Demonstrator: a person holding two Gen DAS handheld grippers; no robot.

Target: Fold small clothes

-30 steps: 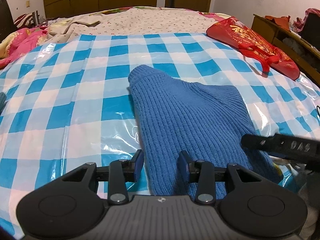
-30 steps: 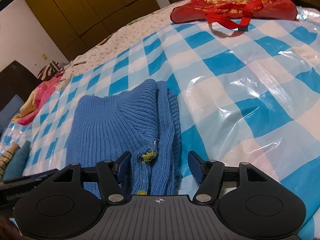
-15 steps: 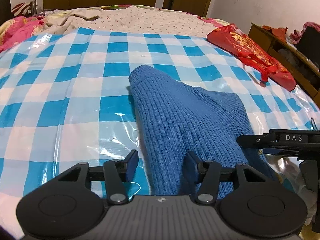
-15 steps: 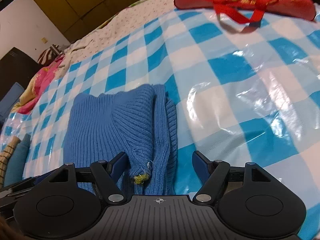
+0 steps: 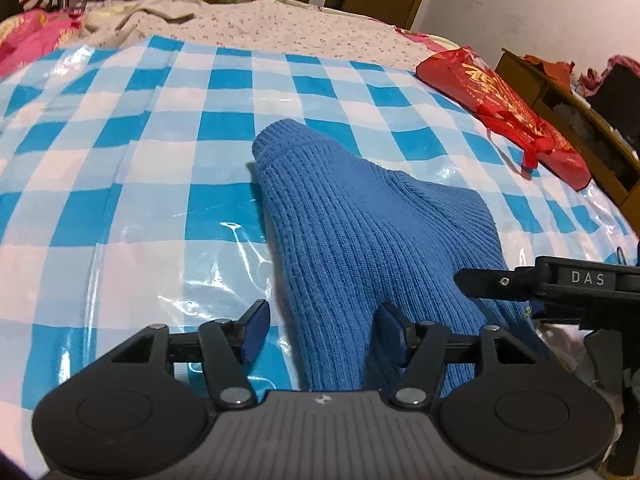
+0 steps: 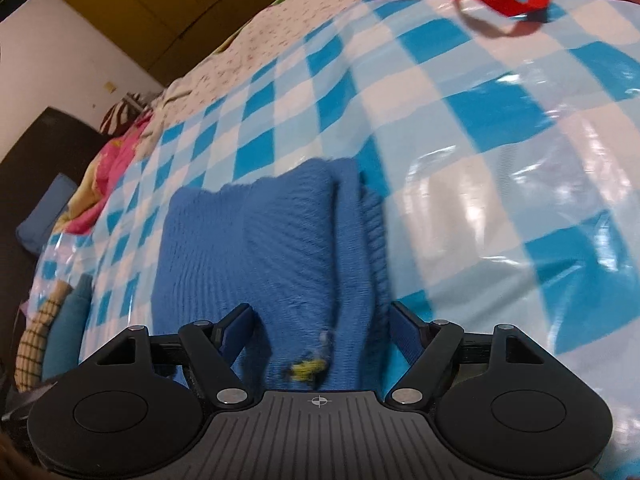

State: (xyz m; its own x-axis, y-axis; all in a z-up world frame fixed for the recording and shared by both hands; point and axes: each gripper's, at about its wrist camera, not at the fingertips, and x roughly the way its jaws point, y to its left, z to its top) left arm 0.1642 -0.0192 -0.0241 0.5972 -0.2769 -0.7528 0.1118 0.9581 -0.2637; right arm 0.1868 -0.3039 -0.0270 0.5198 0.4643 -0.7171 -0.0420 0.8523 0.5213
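A blue ribbed knit sweater [image 5: 360, 232] lies folded on the blue-and-white checked plastic sheet [image 5: 120, 168] on the bed. My left gripper [image 5: 322, 326] is open, its jaws astride the sweater's near left edge. My right gripper [image 6: 320, 326] is open over the sweater's [image 6: 248, 248] near right end, where a small yellow tag [image 6: 306, 368] shows between the jaws. The right gripper's body also shows in the left wrist view [image 5: 560, 288] at the right. The right wrist view is blurred by motion.
A red bag [image 5: 504, 108] lies at the far right of the sheet. Floral bedding [image 5: 280, 28] and pink bedding [image 5: 32, 36] lie beyond the sheet. A wooden cabinet [image 5: 580, 120] stands right of the bed. Folded clothes [image 6: 56, 328] sit at the left edge.
Both grippers have opened wider and drawn back a little toward the sweater's near edge. The sweater lies as before.
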